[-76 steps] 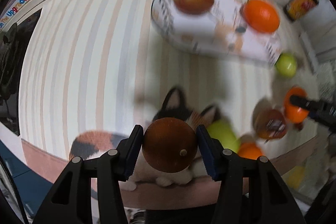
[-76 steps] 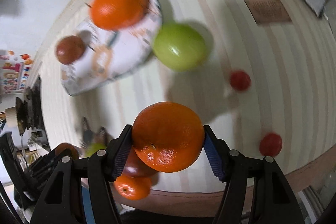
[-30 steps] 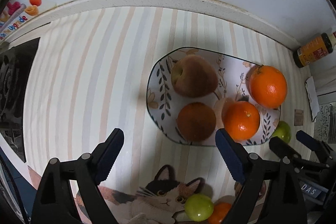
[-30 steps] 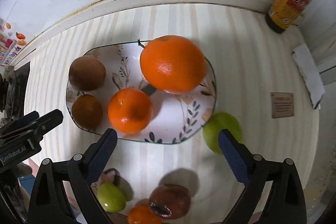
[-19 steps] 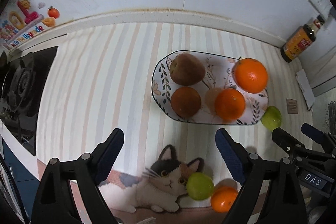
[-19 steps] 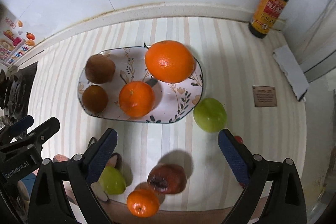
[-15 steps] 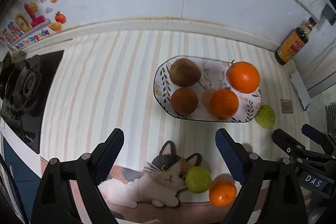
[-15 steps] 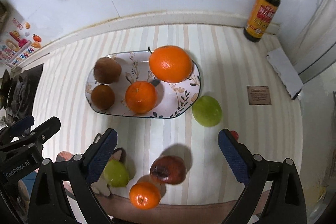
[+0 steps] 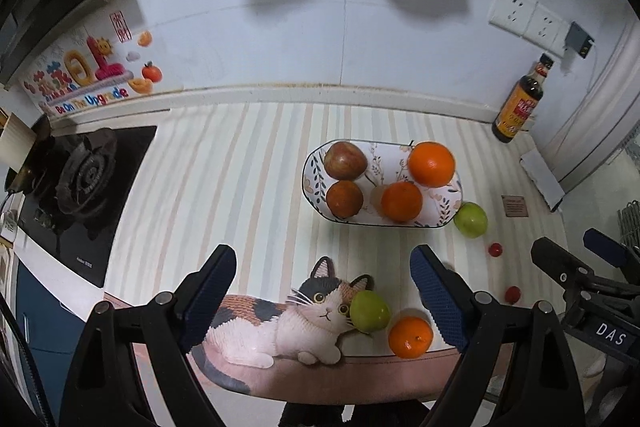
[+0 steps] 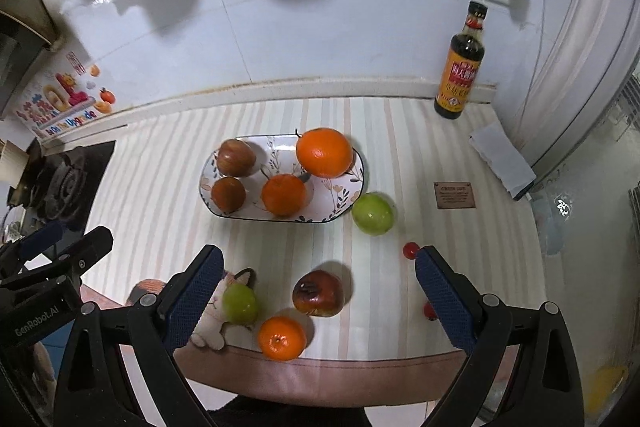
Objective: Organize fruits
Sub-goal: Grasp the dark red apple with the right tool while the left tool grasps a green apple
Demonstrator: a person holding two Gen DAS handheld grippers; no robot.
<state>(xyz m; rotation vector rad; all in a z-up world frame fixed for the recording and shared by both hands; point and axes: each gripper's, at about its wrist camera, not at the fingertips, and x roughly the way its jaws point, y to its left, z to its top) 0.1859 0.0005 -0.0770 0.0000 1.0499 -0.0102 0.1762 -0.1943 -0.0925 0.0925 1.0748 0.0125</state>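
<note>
Both grippers hang above the striped worktop (image 10: 420, 155), the left gripper (image 9: 323, 293) and right gripper (image 10: 316, 293) each with fingers spread wide and nothing between them. On the oval plate (image 10: 344, 197) sit two oranges, an apple and a brown fruit. At its 4 o'clock a green apple (image 10: 373, 214) touches the rim; a dark apple (image 10: 318, 293), small orange (image 10: 281, 338) and green fruit (image 10: 239, 303) lie near the front edge

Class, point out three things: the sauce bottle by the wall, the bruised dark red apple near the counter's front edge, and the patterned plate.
sauce bottle (image 10: 460, 75), right wrist view, on its yellow label
bruised apple (image 10: 318, 293), right wrist view, on its skin
patterned plate (image 10: 340, 193), right wrist view, on its bare floral surface
</note>
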